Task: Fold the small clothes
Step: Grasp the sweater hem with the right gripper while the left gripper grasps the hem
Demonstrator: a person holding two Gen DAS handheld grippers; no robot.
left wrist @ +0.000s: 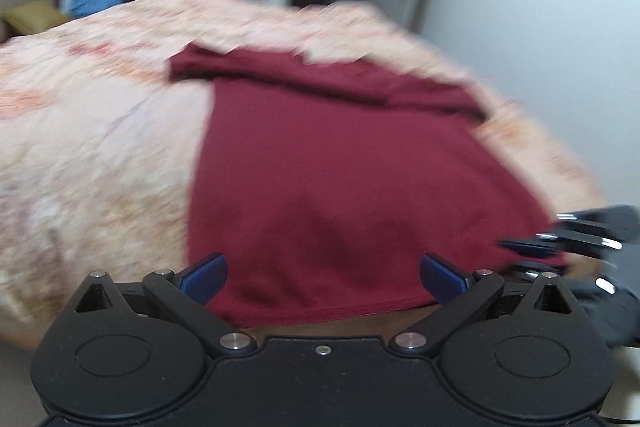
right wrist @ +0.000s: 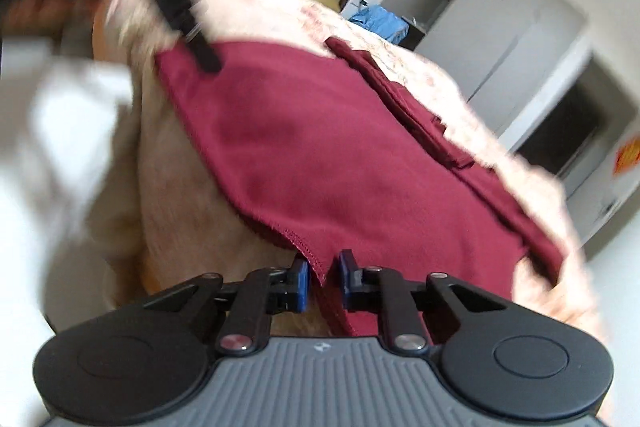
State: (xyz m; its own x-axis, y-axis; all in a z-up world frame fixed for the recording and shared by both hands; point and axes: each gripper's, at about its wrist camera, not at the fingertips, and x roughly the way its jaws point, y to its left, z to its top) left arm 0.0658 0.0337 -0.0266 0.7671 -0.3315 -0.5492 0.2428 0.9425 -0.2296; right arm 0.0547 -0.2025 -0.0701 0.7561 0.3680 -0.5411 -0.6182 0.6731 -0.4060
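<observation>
A floral-covered bed (left wrist: 100, 147) carries the maroon shirt (left wrist: 340, 167), spread flat. Left tongs (left wrist: 323, 277) gape wide over the hem at 6 o'clock, gripping nothing. Right tongs (right wrist: 323, 281) are nearly closed, pinching the hem corner.

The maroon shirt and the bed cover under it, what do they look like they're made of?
The maroon shirt looks like soft matte knit, probably cotton jersey: it drapes limply and shows a stitched hem beside the right hand-held gripper. The bed cover looks like a matte, printed woven or quilted fabric in pale peach; blur hides its weave.
</observation>
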